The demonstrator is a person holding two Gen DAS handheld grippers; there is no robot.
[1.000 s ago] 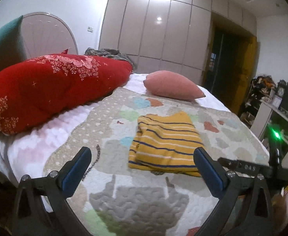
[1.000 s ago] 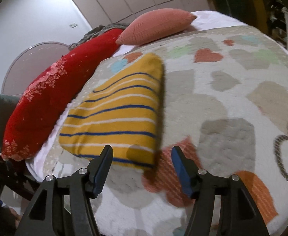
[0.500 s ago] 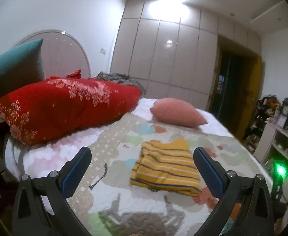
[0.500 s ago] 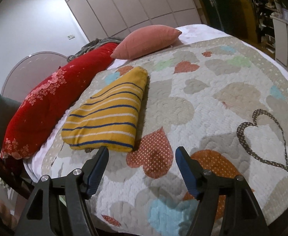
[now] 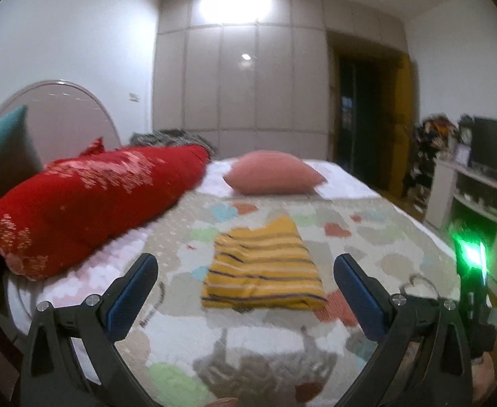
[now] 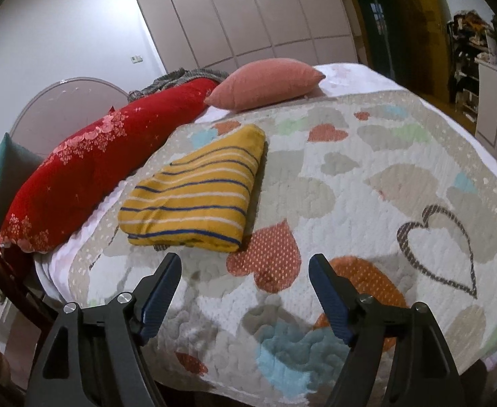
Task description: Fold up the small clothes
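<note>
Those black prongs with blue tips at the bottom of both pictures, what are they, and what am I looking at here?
They are hand-held grippers, one in each of a person's hands, with no robot arm behind them. Each carries a wide-angle camera looking forward along its two fingers, so one picture comes from the left gripper and the other from the right gripper. Both are open and hold nothing. They look over a bed covered by a heart-patterned quilt. On it lies a folded yellow striped garment, touched by neither gripper. Behind it are a long red pillow and a pink cushion.
</note>
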